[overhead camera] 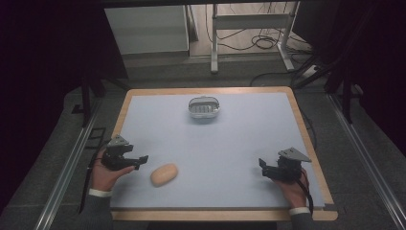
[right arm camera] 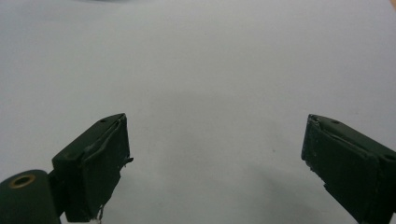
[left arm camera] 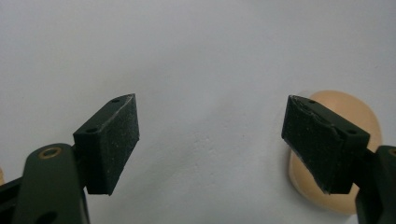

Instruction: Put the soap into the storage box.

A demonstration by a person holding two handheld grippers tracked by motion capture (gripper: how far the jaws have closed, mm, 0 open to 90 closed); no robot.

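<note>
**Inspector:** High view?

**Assistant:** A tan bread roll (overhead camera: 164, 174) lies near the bench's (overhead camera: 239, 143) front edge, left of centre, its long axis slanting toward the far right. The left hand-held gripper (overhead camera: 141, 159) sits just beside it, much nearer than the right hand-held gripper (overhead camera: 263, 165). A small white basket (overhead camera: 204, 107) stands near the far edge.

**Inspector:** Left gripper view?

**Assistant:** Jaws wide, empty; the roll (left arm camera: 348, 154) lies partly behind the right-hand jaw, off centre.

**Inspector:** Right gripper view?

**Assistant:** Jaws wide, bare bench between.
</note>
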